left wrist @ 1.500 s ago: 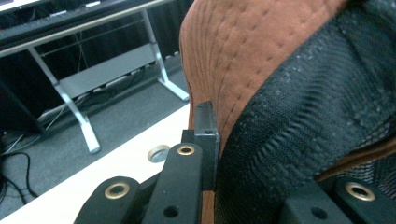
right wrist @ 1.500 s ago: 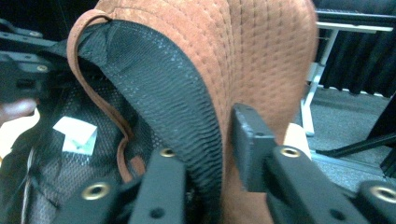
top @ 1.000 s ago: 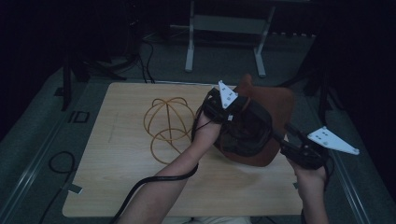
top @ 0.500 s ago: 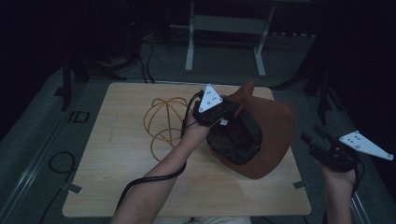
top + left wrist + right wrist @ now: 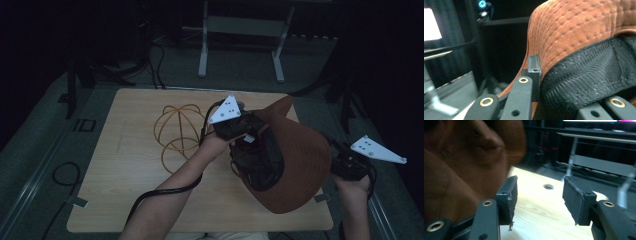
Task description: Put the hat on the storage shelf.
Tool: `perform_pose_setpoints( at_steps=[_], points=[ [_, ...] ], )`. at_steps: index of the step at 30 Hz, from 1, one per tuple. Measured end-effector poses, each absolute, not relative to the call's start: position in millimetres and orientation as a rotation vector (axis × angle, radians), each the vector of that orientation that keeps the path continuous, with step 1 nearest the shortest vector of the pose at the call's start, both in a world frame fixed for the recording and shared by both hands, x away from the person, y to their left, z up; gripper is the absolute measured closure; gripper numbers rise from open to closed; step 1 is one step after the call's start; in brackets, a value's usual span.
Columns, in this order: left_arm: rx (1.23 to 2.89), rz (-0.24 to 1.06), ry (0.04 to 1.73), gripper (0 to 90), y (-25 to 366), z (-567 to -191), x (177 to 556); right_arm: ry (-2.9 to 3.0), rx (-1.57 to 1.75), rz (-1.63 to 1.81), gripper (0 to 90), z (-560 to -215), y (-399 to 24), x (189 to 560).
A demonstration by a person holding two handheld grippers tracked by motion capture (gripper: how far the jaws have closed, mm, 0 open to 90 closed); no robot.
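A brown hat [image 5: 305, 160] with black mesh lining is held tilted above the table's right half, its opening turned toward me. My left gripper [image 5: 248, 137] is shut on the hat's rim. In the left gripper view its pad [image 5: 534, 67] presses the brown brim [image 5: 579, 32] against the mesh lining [image 5: 586, 80], so the left gripper [image 5: 566, 90] has hat fabric between its jaws. My right gripper [image 5: 334, 151] hovers just off the hat's right side, open and holding nothing. In the right gripper view the gripper [image 5: 539, 195] has bare table between its jaws and the hat [image 5: 461, 165] to its left.
An orange wire dome frame [image 5: 182, 127] stands on the wooden table [image 5: 130, 170] left of the hat. A hole [image 5: 548, 186] shows in the tabletop. A metal stand [image 5: 240, 30] sits on the floor behind. Cables trail from both grippers.
The left gripper has raised and tipped the hat, showing more of its lining. The right gripper has drawn away to the right, off the hat's edge.
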State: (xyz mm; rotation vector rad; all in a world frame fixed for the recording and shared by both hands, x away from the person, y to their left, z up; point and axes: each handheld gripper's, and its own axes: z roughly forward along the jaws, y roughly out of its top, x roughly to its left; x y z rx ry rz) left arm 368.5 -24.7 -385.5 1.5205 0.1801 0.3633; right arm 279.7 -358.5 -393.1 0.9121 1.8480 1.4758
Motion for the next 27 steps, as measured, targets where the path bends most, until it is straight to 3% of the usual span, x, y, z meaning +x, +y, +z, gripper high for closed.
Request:
perform_pose_setpoints(
  at_steps=[21,27],
  points=[
    [1.517,0.186,0.045,85.5,-43.4,-388.5,359.9,2.019,0.658,1.637,41.3,-396.1,-295.5,292.7],
    [1.509,0.166,0.064,85.6,-44.7,-389.5,361.4,2.019,0.654,1.648,44.9,-394.7,-289.8,294.8]
  ],
)
